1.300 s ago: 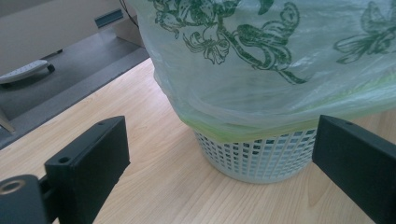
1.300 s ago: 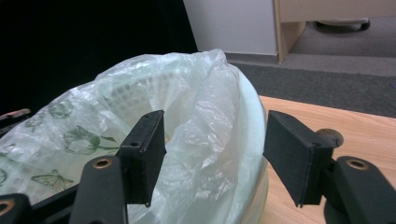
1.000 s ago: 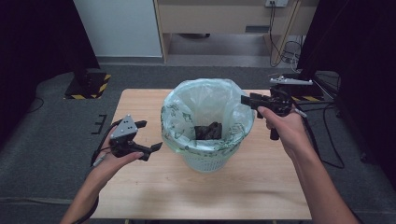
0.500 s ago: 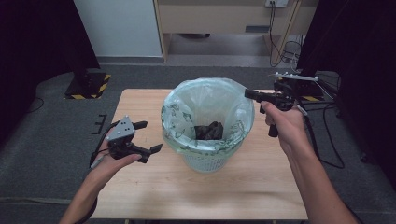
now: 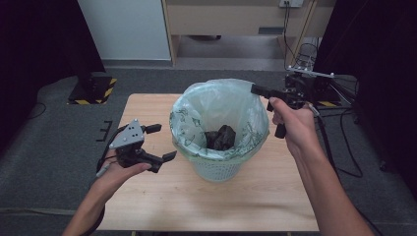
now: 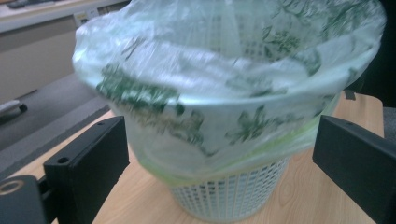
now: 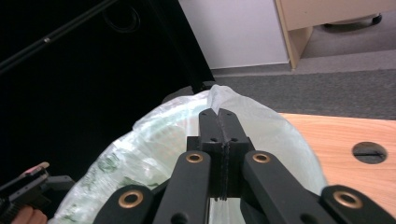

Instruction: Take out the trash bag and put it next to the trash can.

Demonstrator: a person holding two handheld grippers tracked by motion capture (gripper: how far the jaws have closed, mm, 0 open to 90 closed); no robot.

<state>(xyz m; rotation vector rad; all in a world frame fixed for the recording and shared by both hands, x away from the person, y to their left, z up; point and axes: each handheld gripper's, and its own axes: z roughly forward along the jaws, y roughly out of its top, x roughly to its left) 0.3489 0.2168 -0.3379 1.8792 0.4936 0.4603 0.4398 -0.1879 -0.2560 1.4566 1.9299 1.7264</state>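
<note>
right gripper [image 5: 256, 89]: pinches bag [image 5: 216, 105] rim | left gripper [image 5: 160, 142]: spread, empty | bin [image 5: 219, 169]: between the grippers

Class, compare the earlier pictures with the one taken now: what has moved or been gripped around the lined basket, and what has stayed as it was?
The right gripper has closed on the bin bag's rim and pulled that edge up into a peak. The left gripper has risen slightly, open, beside the basket. The basket, the dark rubbish inside and the table have not shifted.
</note>
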